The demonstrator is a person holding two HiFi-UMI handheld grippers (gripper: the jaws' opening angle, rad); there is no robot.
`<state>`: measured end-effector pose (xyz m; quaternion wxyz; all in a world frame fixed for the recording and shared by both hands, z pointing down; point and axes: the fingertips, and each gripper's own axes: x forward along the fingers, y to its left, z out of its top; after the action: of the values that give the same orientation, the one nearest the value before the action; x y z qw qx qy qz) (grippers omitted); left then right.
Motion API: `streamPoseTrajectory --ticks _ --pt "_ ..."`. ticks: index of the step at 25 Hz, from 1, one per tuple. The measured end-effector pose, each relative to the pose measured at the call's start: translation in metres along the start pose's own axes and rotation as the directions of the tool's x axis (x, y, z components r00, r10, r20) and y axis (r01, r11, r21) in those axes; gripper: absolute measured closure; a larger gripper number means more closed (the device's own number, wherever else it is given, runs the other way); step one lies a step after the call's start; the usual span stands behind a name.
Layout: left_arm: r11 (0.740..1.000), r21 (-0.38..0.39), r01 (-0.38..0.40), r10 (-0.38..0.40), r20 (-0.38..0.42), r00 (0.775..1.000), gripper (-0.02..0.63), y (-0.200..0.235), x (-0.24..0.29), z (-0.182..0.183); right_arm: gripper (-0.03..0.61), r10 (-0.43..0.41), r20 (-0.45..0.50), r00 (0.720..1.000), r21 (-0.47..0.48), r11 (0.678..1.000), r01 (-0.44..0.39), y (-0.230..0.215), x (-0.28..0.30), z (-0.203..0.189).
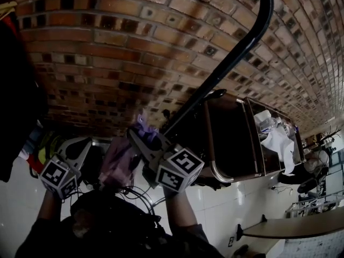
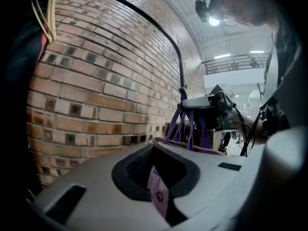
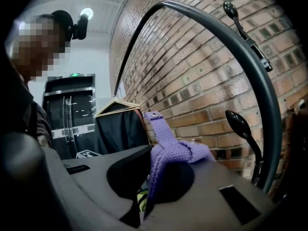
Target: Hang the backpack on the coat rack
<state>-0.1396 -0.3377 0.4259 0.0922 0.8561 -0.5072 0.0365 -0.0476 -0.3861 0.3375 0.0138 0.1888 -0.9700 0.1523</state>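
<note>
Jaws clamped, both: left gripper (image 2: 155,179) on backpack (image 1: 119,163) tab, right gripper (image 3: 153,179) on purple strap (image 3: 169,150); rest mostly hidden btwn grippers.

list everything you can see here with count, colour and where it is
backpack: one, lilac-pink, held up between both grippers
strap: one, purple, in the right gripper's fingers
rack: one, black curved pole, by the wall
hooks: two seen, black, on the rack
hanger: one, wooden, carrying the garment
garment: one, black, on the hanger
wall: one, brown brick, behind the rack
trolley: one, dark, right of the rack
left gripper: one, grey, shut on the backpack
right gripper: one, grey, shut on the strap
</note>
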Motion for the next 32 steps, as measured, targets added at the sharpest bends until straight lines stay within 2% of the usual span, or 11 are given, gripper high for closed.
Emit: streamPoseTrajectory --ticks 8,12,15,19,25,32 --pt "0.999 0.005 0.033 -0.033 0.009 0.999 0.601 0.028 0.031 0.005 0.578 -0.023 0.055 0.998 -0.051 0.998 0.025 -0.029 0.013 0.048" --pt "0.999 0.009 0.047 -0.047 0.012 0.999 0.601 0.036 0.044 0.004 0.580 -0.077 0.114 0.991 -0.081 0.993 0.086 -0.044 0.001 0.070" --pt "0.998 0.008 0.059 -0.059 0.001 0.998 0.601 0.036 0.051 0.003 0.580 -0.126 0.160 0.979 -0.070 0.988 0.139 -0.056 -0.017 0.078" --pt "0.998 0.012 0.068 -0.068 -0.015 0.998 0.601 0.034 0.058 0.000 0.580 -0.165 0.184 0.969 -0.048 0.983 0.177 -0.061 -0.031 0.069" --pt "0.996 0.009 0.087 -0.086 -0.032 0.996 0.601 0.022 0.063 -0.004 0.580 -0.219 0.167 0.961 0.080 0.975 0.208 -0.076 -0.043 0.029" --pt "0.997 -0.008 0.072 -0.072 -0.043 0.996 0.601 0.009 0.052 -0.010 0.580 -0.255 0.152 0.955 0.016 0.967 0.256 -0.080 -0.056 0.009"
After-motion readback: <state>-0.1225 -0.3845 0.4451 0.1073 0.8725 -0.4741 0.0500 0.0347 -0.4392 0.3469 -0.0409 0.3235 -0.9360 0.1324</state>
